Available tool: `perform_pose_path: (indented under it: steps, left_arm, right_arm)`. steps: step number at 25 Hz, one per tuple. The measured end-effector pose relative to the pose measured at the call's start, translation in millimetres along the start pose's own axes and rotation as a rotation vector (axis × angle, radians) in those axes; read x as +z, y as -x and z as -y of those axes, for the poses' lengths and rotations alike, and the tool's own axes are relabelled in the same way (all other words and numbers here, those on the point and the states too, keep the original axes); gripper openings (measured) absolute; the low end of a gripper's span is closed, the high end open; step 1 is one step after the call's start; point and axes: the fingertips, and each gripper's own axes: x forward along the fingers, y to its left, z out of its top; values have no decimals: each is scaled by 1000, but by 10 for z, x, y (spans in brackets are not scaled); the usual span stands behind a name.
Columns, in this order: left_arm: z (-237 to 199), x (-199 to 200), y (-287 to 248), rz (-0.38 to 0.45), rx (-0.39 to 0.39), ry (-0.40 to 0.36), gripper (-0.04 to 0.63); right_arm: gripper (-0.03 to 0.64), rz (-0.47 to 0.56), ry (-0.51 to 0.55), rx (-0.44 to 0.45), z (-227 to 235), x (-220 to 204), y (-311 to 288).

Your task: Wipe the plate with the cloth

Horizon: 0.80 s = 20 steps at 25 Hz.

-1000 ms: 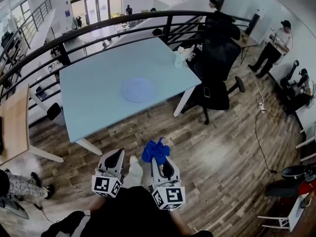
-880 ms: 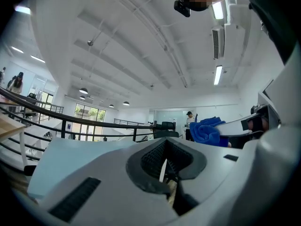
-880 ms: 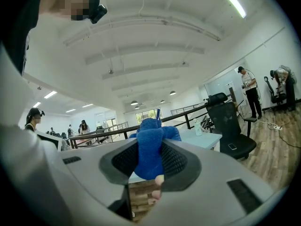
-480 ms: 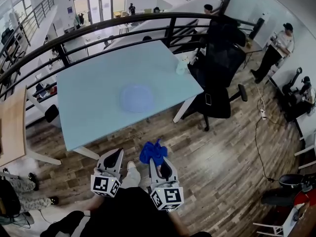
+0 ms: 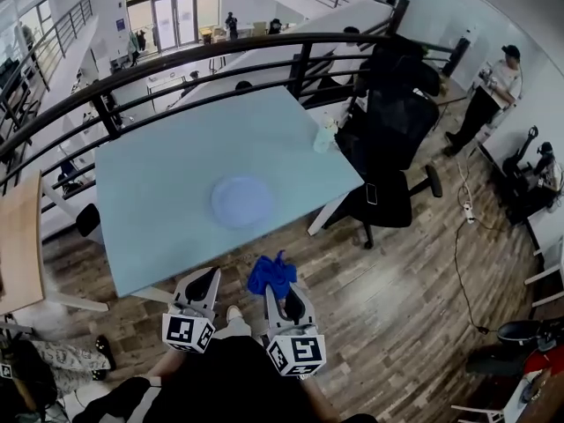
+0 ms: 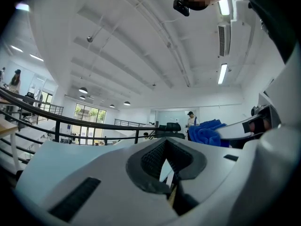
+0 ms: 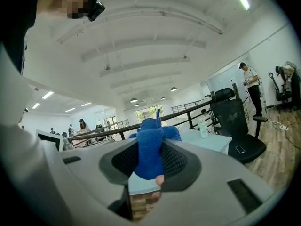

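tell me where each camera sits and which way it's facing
Head view: on the person's head, looking steeply down at the table with the plate; shows the shut left gripper, the right gripper holding the cloth, and the person's dark clothing.
Left gripper view: on the left gripper, looking along its closed jaws, tilted up toward the ceiling and railing.
Right gripper view: on the right gripper, looking along jaws clamped on the cloth, toward the table and chair.
Shared: the cloth shows in all three.

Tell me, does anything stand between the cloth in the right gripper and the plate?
Nothing visible does. The cloth in the right gripper hangs over the floor short of the table; the plate lies alone mid-table, the bottle aside.
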Motion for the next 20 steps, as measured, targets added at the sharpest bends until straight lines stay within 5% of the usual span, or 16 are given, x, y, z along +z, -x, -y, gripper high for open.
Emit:
perform_pose_path:
  steps: [20]
  left_arm:
    - [-757, 68, -785, 22, 0, -15, 0]
  right_arm:
    - [118, 5, 23, 21, -63, 124, -1177]
